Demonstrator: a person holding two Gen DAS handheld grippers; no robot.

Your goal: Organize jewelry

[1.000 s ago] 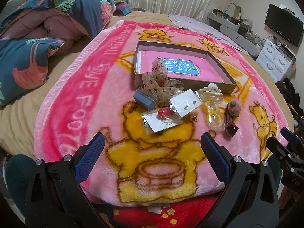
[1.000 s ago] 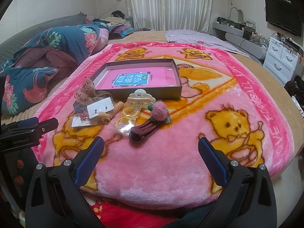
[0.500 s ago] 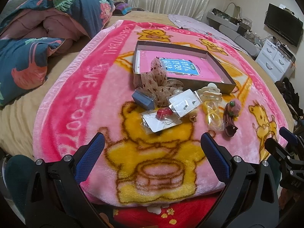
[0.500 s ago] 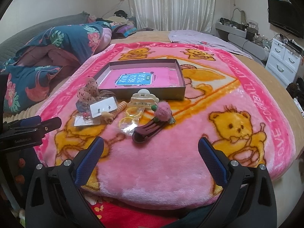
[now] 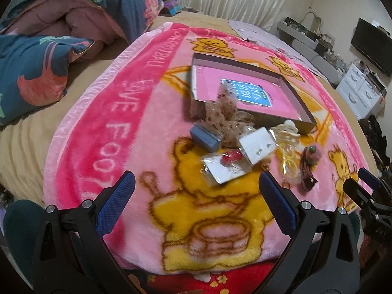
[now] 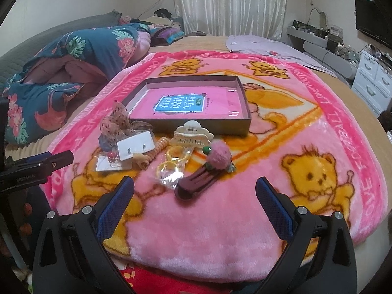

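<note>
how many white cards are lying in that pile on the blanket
2. An earring card leans beside the cream claw clip; a second card, in a plastic sleeve with something red, lies just in front of it. More may be hidden under the bow.

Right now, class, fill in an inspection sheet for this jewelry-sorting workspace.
Surface: pink teddy-bear blanket spread on a bed.
Job's things: shallow open box lined pink; earring card, cream claw clip, yellow bangles in a clear bag, pom-pom hair clip, dotted bow, all outside the box.
Clutter: floral duvet.
Grippers: left gripper and right gripper open, empty.
Cables: wires by the TV.
Surroundings: curtains, white drawers.
</note>
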